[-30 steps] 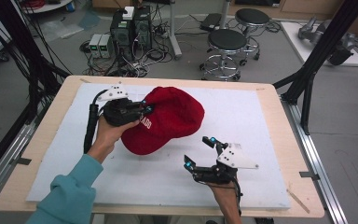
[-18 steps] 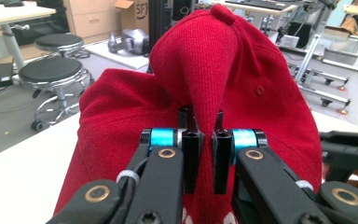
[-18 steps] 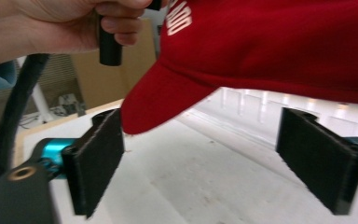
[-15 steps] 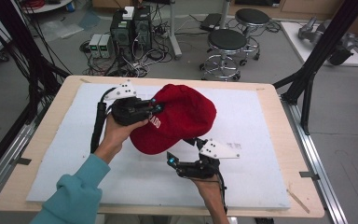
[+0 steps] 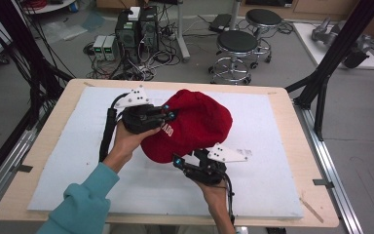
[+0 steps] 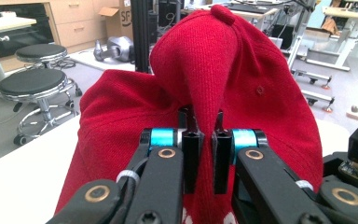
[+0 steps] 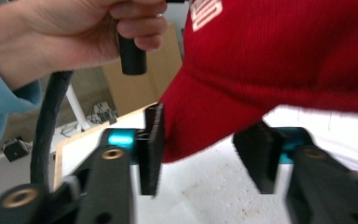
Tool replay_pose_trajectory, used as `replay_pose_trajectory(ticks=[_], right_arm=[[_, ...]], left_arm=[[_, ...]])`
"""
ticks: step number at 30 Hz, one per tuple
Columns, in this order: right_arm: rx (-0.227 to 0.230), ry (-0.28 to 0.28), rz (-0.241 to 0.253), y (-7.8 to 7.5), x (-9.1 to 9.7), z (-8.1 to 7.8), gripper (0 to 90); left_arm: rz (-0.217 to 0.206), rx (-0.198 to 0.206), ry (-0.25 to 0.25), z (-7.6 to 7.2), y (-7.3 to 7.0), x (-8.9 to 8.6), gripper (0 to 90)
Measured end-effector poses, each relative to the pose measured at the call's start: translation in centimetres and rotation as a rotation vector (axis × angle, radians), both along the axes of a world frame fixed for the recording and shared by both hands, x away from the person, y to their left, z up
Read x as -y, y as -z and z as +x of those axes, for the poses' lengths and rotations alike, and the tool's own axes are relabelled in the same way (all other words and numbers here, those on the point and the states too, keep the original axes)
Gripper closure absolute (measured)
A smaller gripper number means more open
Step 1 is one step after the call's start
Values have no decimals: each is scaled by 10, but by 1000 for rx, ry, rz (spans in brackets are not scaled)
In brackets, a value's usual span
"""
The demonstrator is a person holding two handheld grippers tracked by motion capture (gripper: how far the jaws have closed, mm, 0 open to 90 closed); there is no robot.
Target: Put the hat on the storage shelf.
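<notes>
A: Item: red cap (image 5: 195,124), knitted crown, stiffer brim, white lettering on the front. Location?

B: On the white sheet (image 5: 282,146) of the table, partly lifted. A fold of the crown stands up between the fingers (image 6: 191,156) of the left gripper (image 6: 204,161), which are pressed together on it. The rest of the crown rises beyond those fingertips.

A: Right gripper (image 7: 200,154)?

B: Its jaws have just been closing. The brim (image 7: 200,126) lies between the fingers, close against the left-hand finger (image 7: 151,144) and well short of the other one. I see no pinch yet.

A: Handling?

B: Light, I judge. The cloth is soft and bunches wherever it is squeezed, so the crown gives a sure hold but no shape. The brim looks firmer and should keep its curve. Not fragile, and the weave is not slippery.

A: Where to hold?

B: Brim edge, deep between the right fingers, with the crown fold kept in the left. Held at both ends, the cap should hang without sagging.
</notes>
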State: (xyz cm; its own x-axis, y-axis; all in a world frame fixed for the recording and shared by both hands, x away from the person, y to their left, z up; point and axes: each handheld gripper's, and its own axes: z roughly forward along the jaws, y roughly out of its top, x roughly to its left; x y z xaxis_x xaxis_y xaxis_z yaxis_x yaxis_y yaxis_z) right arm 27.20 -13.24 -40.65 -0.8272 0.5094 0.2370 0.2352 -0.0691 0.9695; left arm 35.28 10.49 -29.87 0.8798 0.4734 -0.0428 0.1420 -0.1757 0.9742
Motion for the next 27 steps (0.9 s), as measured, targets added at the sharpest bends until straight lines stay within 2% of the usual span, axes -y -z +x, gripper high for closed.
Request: replay_pose_trajectory(ticks=[4,9,10,12,18,21,24,27], right_arm=[[-12,-6,12,-1,1,0,693],[-51,-22,23,0,2,3,778],[-51,-22,23,0,2,3,778],[-48,-35,30,-1,3,3,836],[-37,-59,18,-5,2,2,853],[-31,-72,10,-6,1,1,855],[-22,-68,-5,-6,0,0,856],[-21,-57,-31,-6,-1,0,856]], left_arm=[[-1,6,11,0,0,1,866],[3,9,22,-1,0,1,865],[3,9,22,-1,0,1,865],[6,8,30,-1,1,1,863],[7,-2,33,0,1,0,857],[23,5,36,-1,0,-1,835],[23,1,39,-2,0,-1,735],[33,-3,5,-2,0,0,473]])
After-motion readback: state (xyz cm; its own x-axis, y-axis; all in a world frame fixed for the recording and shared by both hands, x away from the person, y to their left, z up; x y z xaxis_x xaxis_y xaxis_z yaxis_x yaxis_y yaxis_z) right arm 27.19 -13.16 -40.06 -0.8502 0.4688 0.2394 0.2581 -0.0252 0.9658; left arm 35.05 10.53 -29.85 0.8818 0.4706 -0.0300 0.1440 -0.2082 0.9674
